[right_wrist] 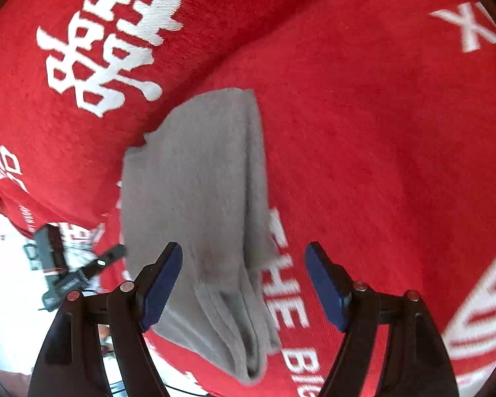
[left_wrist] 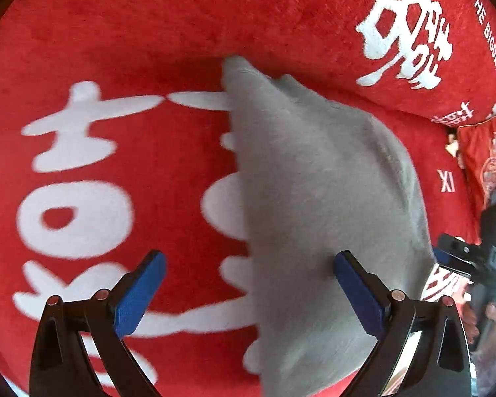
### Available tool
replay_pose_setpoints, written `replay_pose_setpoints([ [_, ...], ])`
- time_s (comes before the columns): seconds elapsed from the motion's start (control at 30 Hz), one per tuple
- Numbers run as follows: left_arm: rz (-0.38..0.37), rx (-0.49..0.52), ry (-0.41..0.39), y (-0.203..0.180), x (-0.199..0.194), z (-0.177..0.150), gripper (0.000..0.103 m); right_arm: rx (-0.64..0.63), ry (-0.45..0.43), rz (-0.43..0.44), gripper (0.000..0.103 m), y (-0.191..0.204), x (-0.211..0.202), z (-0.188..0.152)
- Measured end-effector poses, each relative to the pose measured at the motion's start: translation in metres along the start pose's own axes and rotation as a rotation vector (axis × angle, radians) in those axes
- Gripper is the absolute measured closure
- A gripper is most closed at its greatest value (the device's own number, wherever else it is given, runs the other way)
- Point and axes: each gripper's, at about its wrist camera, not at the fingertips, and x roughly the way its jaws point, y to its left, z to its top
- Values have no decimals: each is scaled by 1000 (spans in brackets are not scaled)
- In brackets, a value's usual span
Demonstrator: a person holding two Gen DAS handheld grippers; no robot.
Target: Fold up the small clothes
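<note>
— Where did you leave the folded grey garment point(left_wrist: 317, 198)?

— It lay on the red blanket point(left_wrist: 115, 49) with white characters. Your left tongs point(left_wrist: 248, 292) stood spread wide, the cloth's edge between the blue pads point(left_wrist: 139, 294), neither one pressing it.

— And the right?

— Your right tongs point(right_wrist: 244, 286) were spread too, the garment point(right_wrist: 198, 182) just inside the left pad, unpinched
</note>
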Motion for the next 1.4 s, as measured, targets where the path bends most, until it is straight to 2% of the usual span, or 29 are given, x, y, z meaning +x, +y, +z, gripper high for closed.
replay_pose_setpoints([
  [0.17, -136, 6, 38, -5, 20, 12, 1, 2, 66, 102, 24, -6, 25, 19],
  [0.3, -179, 5, 61, -10, 28, 12, 1, -55, 105, 168, 24, 2, 40, 29],
  [0.47, -201, 17, 62, -20, 32, 18, 1, -88, 125, 222, 22, 13, 51, 35],
  [0.63, -168, 28, 58, -31, 40, 21, 1, -81, 138, 266, 22, 18, 60, 33],
  [0.67, -161, 26, 55, -32, 38, 20, 3, -62, 134, 274, 22, 18, 63, 33],
  [0.7, -150, 24, 47, -33, 37, 19, 12, -42, 134, 267, 25, 17, 61, 30],
  [0.73, -136, 26, 33, -33, 34, 18, 23, -24, 133, 259, 44, 16, 61, 30],
  [0.77, -139, 30, 18, -33, 30, 17, 28, -6, 143, 243, 61, 14, 62, 28],
  [0.8, -145, 35, 7, -33, 26, 16, 39, 4, 145, 241, 71, 13, 63, 26],
  [0.83, -150, 49, -5, -34, 21, 15, 47, -1, 135, 249, 72, 15, 61, 23],
  [0.93, -164, 83, -20, -36, 11, 13, 56, -24, 111, 279, 73, 30, 52, 13],
  [1.03, -184, 84, -30, -33, -4, 10, 57, -6, 100, 332, 73, 42, 45, 4],
  [1.2, -188, 100, -62, -29, -38, -5, 57, -9, 94, 367, 73, 68, 32, -20],
  [1.4, -166, 91, -62, 1, -83, -38, 57, -2, 123, 392, 73, 104, 36, -59],
])
